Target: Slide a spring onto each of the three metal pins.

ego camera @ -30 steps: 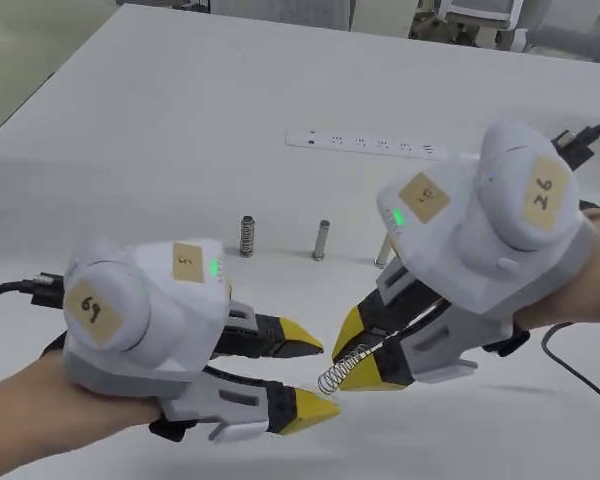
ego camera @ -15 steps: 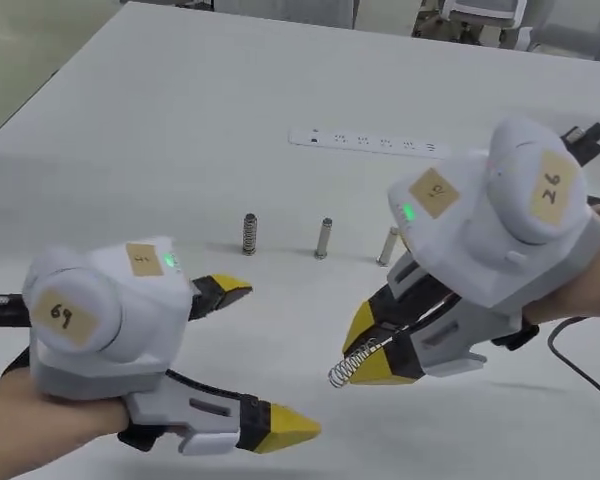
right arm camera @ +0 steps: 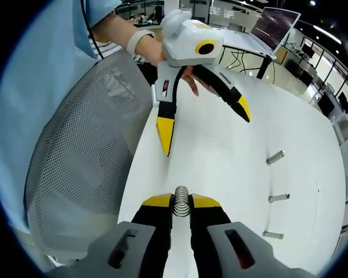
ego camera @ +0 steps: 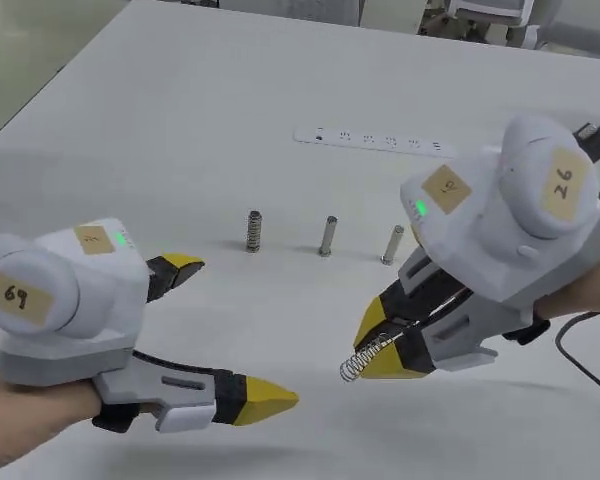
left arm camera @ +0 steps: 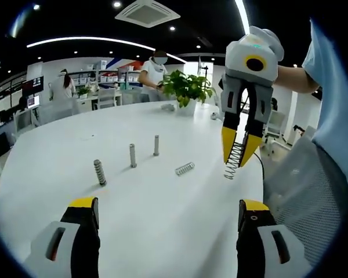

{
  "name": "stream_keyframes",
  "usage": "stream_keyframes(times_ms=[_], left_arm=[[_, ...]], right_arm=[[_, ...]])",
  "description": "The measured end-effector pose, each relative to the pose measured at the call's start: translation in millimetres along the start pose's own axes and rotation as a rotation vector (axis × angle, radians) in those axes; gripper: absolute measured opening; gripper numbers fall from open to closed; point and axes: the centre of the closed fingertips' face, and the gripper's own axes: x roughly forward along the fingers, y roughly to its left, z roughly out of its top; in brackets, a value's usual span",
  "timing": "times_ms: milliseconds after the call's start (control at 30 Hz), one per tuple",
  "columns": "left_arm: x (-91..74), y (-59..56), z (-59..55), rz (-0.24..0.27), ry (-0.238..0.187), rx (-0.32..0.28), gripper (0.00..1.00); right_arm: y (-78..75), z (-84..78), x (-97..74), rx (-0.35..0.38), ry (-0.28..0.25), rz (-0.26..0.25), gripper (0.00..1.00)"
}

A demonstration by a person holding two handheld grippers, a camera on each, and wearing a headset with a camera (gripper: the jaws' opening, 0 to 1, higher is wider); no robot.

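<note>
Change noted: the left gripper (ego camera: 225, 330), close against the spring a second ago, is now being held back at the near left, well apart from it, with its jaws spread wide and gripping nothing. The spring (ego camera: 363, 357) is being carried by the right gripper (ego camera: 380, 345) alone. It is pinched at one end between clenched jaws, and its free end is sticking out to the near left. The right gripper is being kept near and right of the pin row, much where it was.

Judgement: the two-handed adjustment is being treated as finished, and the spring is being readied for a bare pin. The sprung pin (ego camera: 254, 231) is standing at the left of the row. The middle pin (ego camera: 327, 236) and right pin (ego camera: 395, 244) are bare, so one of three is done. A loose spring (left arm camera: 185, 168) is lying on the table beside the pins.

Surface: a plain white tabletop (ego camera: 180, 120), with a power strip (ego camera: 375, 141) lying far behind the row.

Room: an open office with ceiling lights, a potted plant (left arm camera: 187, 87) and people at far benches. A mesh chair (right arm camera: 87, 174) is standing beside the person.
</note>
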Motion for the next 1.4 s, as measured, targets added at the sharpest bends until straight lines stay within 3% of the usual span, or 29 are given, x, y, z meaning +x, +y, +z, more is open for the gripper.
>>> stream_keyframes(times_ms=[367, 567, 833, 1400], left_arm=[[-7.1, 10.5, -1.4, 0.043, -0.012, -0.012, 0.96], [-7.3, 12.6, -2.4, 0.046, -0.008, -0.001, 0.96], [-7.2, 17.3, -1.3, 0.054, -0.017, -0.007, 0.95], [-1.4, 19.1, -10.5, 0.048, -0.005, -0.017, 0.94]], right_arm=[[-31.5, -9.1, -9.5, 0.002, 0.035, -0.021, 0.08], [-57.1, -14.1, -14.4, 0.004, 0.052, -0.041, 0.08], [-80.2, -17.7, -22.2, 0.000, 0.082, -0.056, 0.08], [-134.6, -24.5, -31.8, -0.021, 0.144, -0.072, 0.08]])
